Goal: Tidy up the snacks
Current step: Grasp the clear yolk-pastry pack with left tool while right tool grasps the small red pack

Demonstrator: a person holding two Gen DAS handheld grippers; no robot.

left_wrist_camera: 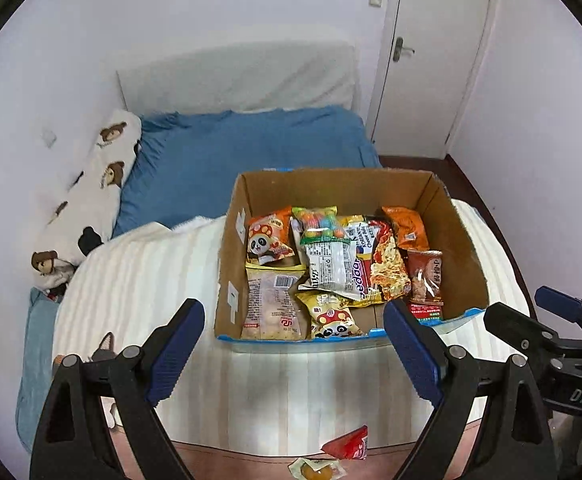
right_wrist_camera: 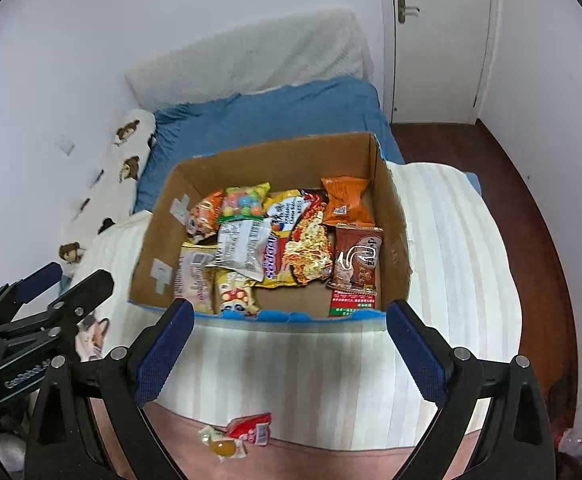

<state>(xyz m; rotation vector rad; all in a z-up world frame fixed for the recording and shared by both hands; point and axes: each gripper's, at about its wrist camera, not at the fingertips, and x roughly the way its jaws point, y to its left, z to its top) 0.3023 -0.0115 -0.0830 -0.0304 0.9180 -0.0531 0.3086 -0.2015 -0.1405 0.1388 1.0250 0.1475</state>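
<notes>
A cardboard box (left_wrist_camera: pixel 463 236) stands on a striped white blanket (left_wrist_camera: pixel 139 280) on the bed and holds several snack packets, among them a noodle pack (left_wrist_camera: pixel 387 260) and a panda packet (left_wrist_camera: pixel 267 236). The box also shows in the right wrist view (right_wrist_camera: pixel 391 216). A small red packet (left_wrist_camera: pixel 349 444) and a yellow jelly cup (left_wrist_camera: pixel 317 470) lie loose on the blanket's near edge; they show in the right wrist view too, the packet (right_wrist_camera: pixel 253 428) and the cup (right_wrist_camera: pixel 223 446). My left gripper (left_wrist_camera: pixel 293 340) is open and empty, in front of the box. My right gripper (right_wrist_camera: pixel 289 336) is open and empty too.
A blue sheet (left_wrist_camera: pixel 251 148) covers the bed beyond the box. A bear-print pillow (left_wrist_camera: pixel 95 192) lies along the left wall. A white door (left_wrist_camera: pixel 431 60) stands at the back right, with dark wooden floor (right_wrist_camera: pixel 539 240) to the right of the bed.
</notes>
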